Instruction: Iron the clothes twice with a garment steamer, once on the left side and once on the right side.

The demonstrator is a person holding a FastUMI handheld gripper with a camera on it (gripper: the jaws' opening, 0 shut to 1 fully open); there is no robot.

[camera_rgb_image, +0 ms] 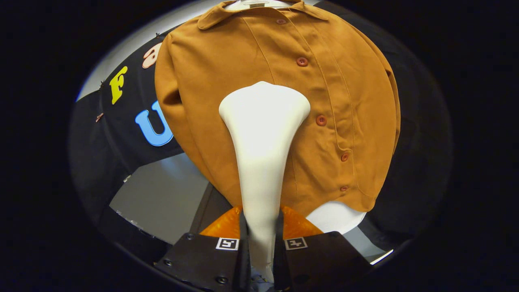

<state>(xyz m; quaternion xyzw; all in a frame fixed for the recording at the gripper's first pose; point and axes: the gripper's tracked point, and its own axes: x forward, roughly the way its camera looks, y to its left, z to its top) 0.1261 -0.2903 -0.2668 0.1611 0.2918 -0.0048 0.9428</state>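
Ahead, along the fingers in the gripper view: hand-held gripper (pixel 261 243) clamped narrow on the slim handle of a white garment steamer (pixel 263 138), one finger (pixel 242 239) pressed to each side of it. Steamer rose straight up from between the fingers and widened into a broad, flat-topped head. Head lay over the front of a brown shirt (pixel 227 73), on the panel beside the button row; impossible to tell whether touching the cloth or held just off it. Covered the middle of that panel down to the hem.

Shirt hung buttoned up, collar at the top on a pale hanger (pixel 253 4), of which only a small part was seen. Reddish buttons (pixel 302 61) ran down the placket, just beside the steamer head on the opposite side from the sleeve. Sleeve (pixel 172 93) hung slack along the shirt's edge.

Below the hem, just beyond the fingers, peeked a rounded white shape (pixel 338 217), partly hidden by the shirt; not clear what. Black cloth wall (pixel 413 134) behind the shirt on both sides. Lower, beside the sleeve, showed a plain grey surface (pixel 162 194), and a dark upright strip (pixel 209 207) between it and the fingers.
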